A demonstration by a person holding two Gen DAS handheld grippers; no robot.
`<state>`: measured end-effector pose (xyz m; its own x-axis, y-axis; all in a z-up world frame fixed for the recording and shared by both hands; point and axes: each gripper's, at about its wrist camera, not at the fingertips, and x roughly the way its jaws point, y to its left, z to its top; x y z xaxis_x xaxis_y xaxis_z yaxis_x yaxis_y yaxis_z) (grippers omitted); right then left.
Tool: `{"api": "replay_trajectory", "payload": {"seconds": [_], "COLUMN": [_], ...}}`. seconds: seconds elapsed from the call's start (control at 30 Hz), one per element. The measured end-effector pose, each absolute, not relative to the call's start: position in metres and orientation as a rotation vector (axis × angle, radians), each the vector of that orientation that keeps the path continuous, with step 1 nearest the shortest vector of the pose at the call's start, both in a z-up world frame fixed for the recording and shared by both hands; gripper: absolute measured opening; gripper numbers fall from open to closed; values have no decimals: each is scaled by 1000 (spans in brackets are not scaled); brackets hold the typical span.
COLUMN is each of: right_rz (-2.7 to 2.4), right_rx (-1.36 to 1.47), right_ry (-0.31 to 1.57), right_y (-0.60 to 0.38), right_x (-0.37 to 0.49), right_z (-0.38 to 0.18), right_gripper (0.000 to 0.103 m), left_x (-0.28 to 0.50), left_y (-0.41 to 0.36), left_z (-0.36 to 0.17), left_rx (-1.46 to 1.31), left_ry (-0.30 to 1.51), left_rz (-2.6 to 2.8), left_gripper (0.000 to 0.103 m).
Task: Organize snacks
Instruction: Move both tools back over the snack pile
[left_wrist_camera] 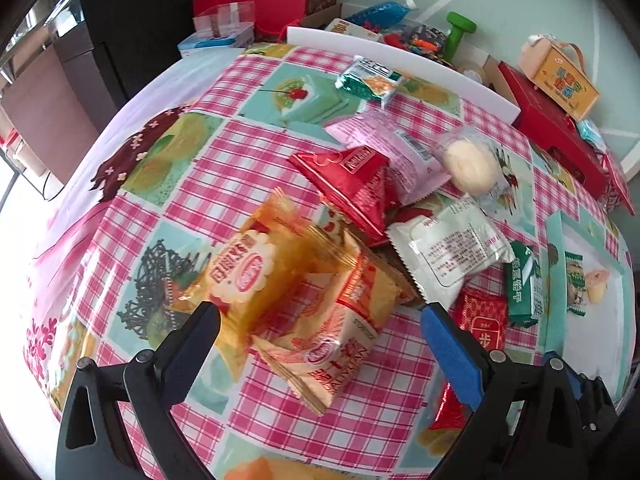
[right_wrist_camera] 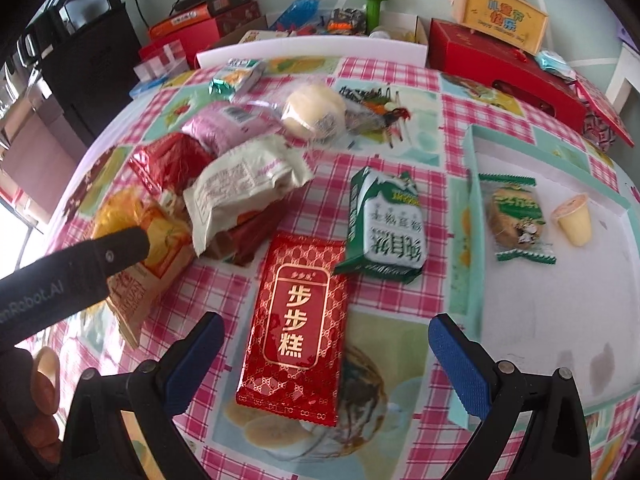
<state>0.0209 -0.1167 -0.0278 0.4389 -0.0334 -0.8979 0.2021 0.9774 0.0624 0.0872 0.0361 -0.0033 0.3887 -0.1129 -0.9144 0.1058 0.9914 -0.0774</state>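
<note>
A pile of snack packets lies on the checked tablecloth. My left gripper [left_wrist_camera: 320, 316] is open, its jaws on either side of an orange-yellow cracker packet [left_wrist_camera: 288, 280], with red [left_wrist_camera: 352, 184], pink [left_wrist_camera: 384, 140] and white [left_wrist_camera: 452, 248] packets behind it. My right gripper [right_wrist_camera: 326, 332] is open over a flat red cake packet [right_wrist_camera: 298, 328]. A green-white packet [right_wrist_camera: 386, 224] lies just beyond it. A white tray [right_wrist_camera: 600, 312] at the right holds a green-wrapped biscuit [right_wrist_camera: 516, 216] and a small jelly cup [right_wrist_camera: 574, 220]. The left gripper's body [right_wrist_camera: 72, 268] shows at the left of the right wrist view.
A round bun in clear wrap [right_wrist_camera: 314, 114] and a green packet [right_wrist_camera: 236, 76] lie farther back. Red gift boxes [right_wrist_camera: 504, 68], a yellow carry box [right_wrist_camera: 500, 16], a green dumbbell [right_wrist_camera: 372, 6] and cartons crowd the table's far edge. A black cabinet [right_wrist_camera: 92, 64] stands at the left.
</note>
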Motion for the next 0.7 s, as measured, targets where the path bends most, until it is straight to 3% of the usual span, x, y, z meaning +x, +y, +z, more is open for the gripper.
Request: {"api": "replay_trajectory", "payload": {"seconds": [0.5,0.7], "right_rz": [-193,-197], "right_rx": [117,118], "right_ry": [1188,1186], "right_y": [-119,-122], "right_x": [22,23], "right_z": [-51,-51], "right_gripper": [98,92], "left_x": [86,88], "left_y": [24,18], "left_z": [-2,-10], "left_rx": [-85,-139], "left_ry": [1191,1236], "left_rz": [-270,-325], "left_gripper": [98,79]}}
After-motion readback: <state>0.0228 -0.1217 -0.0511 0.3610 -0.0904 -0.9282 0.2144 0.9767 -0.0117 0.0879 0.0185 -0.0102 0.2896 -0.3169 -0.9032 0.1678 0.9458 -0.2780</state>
